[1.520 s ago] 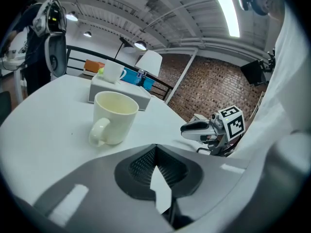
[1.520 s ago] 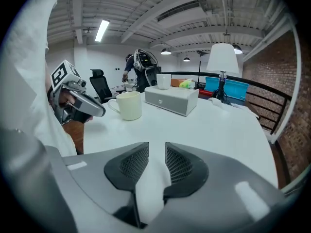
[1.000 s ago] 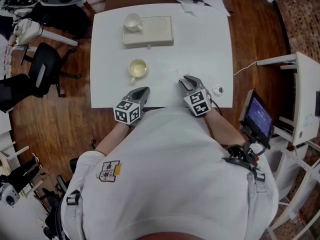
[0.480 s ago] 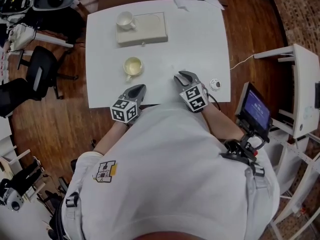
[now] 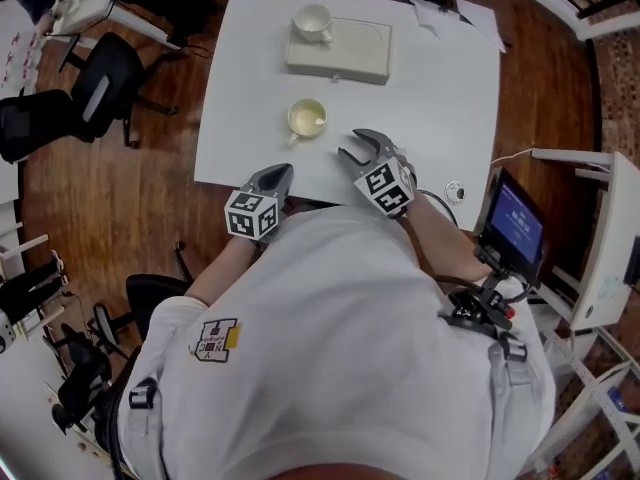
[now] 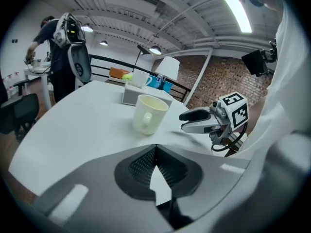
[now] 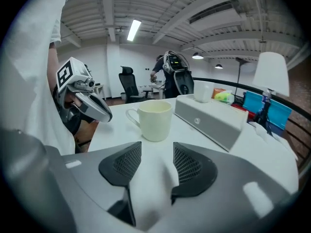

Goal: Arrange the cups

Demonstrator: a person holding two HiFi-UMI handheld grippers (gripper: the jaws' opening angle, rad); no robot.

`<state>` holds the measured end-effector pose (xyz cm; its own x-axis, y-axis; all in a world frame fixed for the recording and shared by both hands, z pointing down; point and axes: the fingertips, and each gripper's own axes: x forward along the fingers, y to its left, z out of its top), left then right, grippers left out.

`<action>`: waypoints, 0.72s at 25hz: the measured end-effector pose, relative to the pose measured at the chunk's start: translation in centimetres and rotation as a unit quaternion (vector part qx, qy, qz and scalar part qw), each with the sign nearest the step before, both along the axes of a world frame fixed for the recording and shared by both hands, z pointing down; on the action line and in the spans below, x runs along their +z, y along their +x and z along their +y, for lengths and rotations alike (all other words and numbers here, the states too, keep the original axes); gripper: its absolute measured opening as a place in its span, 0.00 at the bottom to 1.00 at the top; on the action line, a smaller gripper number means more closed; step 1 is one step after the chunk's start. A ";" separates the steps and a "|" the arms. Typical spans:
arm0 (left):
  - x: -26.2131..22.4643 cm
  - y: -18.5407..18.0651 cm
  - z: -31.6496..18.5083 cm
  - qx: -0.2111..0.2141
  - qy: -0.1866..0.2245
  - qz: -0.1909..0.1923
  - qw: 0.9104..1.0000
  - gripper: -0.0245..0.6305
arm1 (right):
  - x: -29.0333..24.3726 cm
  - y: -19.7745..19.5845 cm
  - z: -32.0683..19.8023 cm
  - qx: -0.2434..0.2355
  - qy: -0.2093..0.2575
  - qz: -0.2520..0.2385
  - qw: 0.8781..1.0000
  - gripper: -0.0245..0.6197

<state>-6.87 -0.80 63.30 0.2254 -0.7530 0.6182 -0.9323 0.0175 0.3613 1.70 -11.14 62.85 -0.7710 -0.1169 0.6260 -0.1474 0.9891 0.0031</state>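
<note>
A cream cup (image 5: 306, 119) (image 6: 149, 113) (image 7: 155, 120) stands upright on the white table (image 5: 440, 108), handle toward me. A second white cup (image 5: 313, 23) (image 7: 203, 91) sits on the left end of a pale tray (image 5: 355, 56) (image 7: 214, 120) at the far side. My right gripper (image 5: 358, 149) (image 7: 157, 147) hovers just right of the cream cup and short of it; its jaws are opening with nothing between them. My left gripper (image 5: 275, 177) (image 6: 154, 152) sits at the table's near edge, in front of the cup, jaws shut and empty.
A small round object (image 5: 455, 190) lies near the table's right edge, with a cable running off it. A screen on a stand (image 5: 515, 228) is to the right. Office chairs (image 5: 95, 88) stand to the left. Papers (image 5: 450, 8) lie at the far edge. A person (image 6: 58, 57) stands in the background.
Both grippers have moved forward toward the cream cup, the right one more. The right jaws have spread apart. The left jaws remain together.
</note>
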 end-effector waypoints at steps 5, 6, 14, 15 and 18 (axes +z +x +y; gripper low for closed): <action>0.5 -3.8 0.4 0.007 0.007 -0.074 0.997 0.04 | -0.1 -3.3 0.7 -0.032 0.012 0.011 0.999 0.39; 0.2 -4.3 -0.3 0.019 0.018 -0.087 0.996 0.04 | -0.2 -3.5 0.7 -0.033 0.012 0.013 0.999 0.39; -0.7 -3.1 -4.9 0.179 0.045 -0.147 0.972 0.04 | -0.6 -3.8 0.3 -0.025 0.013 0.027 0.999 0.39; -0.8 -2.4 -5.1 0.189 0.048 -0.144 0.970 0.04 | -0.6 -3.6 0.1 -0.020 0.012 0.027 0.999 0.39; -0.9 0.3 -5.6 0.218 0.058 -0.133 0.965 0.04 | -0.5 -2.9 -0.5 -0.004 0.011 0.027 1.000 0.39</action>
